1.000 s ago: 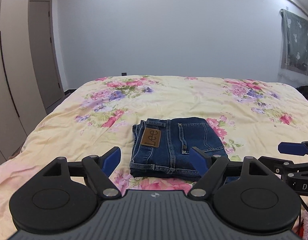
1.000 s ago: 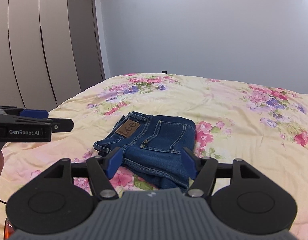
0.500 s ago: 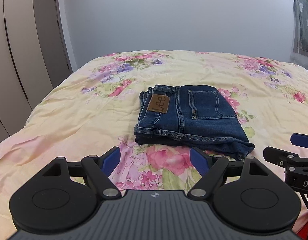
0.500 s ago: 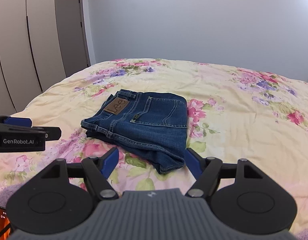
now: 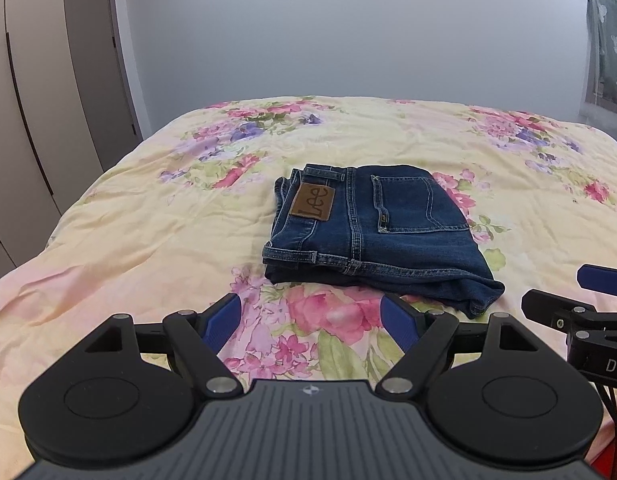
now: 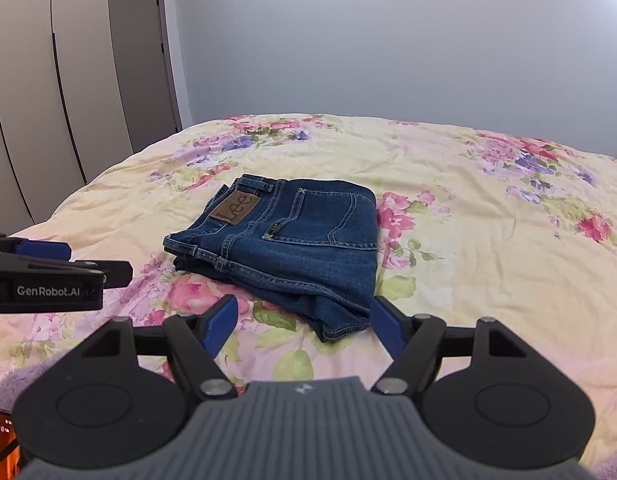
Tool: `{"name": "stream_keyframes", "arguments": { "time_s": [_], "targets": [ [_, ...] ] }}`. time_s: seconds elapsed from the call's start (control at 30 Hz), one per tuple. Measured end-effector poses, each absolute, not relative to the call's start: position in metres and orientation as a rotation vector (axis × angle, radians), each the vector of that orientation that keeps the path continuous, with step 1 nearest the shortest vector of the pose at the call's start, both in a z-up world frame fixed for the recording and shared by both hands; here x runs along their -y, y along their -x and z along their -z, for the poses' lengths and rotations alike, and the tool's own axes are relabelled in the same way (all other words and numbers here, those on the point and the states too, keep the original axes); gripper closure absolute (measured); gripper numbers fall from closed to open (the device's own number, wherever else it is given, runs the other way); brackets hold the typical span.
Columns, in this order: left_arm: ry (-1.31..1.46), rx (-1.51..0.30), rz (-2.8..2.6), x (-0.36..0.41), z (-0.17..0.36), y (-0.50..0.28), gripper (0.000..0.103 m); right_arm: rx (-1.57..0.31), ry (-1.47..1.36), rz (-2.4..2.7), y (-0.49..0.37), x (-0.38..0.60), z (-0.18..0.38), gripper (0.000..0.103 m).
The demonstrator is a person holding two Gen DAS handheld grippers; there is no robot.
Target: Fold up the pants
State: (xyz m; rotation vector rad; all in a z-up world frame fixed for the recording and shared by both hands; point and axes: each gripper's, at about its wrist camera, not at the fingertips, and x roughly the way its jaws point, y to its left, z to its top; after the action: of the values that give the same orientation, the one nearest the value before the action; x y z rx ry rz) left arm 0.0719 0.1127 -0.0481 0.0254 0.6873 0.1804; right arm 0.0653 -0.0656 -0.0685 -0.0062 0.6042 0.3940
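Observation:
Dark blue jeans (image 5: 372, 232) lie folded into a compact rectangle on the floral bed cover (image 5: 148, 220), with the brown leather patch and a back pocket facing up. My left gripper (image 5: 310, 312) is open and empty, short of the jeans' near edge. In the right wrist view the jeans (image 6: 292, 248) lie just beyond my right gripper (image 6: 304, 314), whose jaws stand wide and hold nothing. Each gripper also shows in the other's view, the right gripper (image 5: 568, 296) at the right edge and the left gripper (image 6: 88, 258) at the left edge.
The bed cover (image 6: 488, 240) spreads wide around the jeans. Tall wardrobe panels (image 5: 28, 120) and a grey door (image 5: 96, 60) stand to the left of the bed. A patterned curtain (image 5: 608, 48) hangs on the right wall.
Both grippers have sunk and tipped downward, so the jeans now sit clear ahead of the fingertips instead of level with them. The right jaws have spread a little wider.

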Motion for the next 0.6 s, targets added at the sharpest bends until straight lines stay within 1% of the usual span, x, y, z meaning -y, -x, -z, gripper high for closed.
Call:
{"name": "stream_keyframes", "arguments": {
  "time_s": [0.6],
  "targets": [
    [-0.033,-0.689,-0.168,-0.1102,0.0477,-0.0720,0.010,-0.591,0.011,-0.402,-0.0605,0.0663,0.0636,0.034]
  ]
}}
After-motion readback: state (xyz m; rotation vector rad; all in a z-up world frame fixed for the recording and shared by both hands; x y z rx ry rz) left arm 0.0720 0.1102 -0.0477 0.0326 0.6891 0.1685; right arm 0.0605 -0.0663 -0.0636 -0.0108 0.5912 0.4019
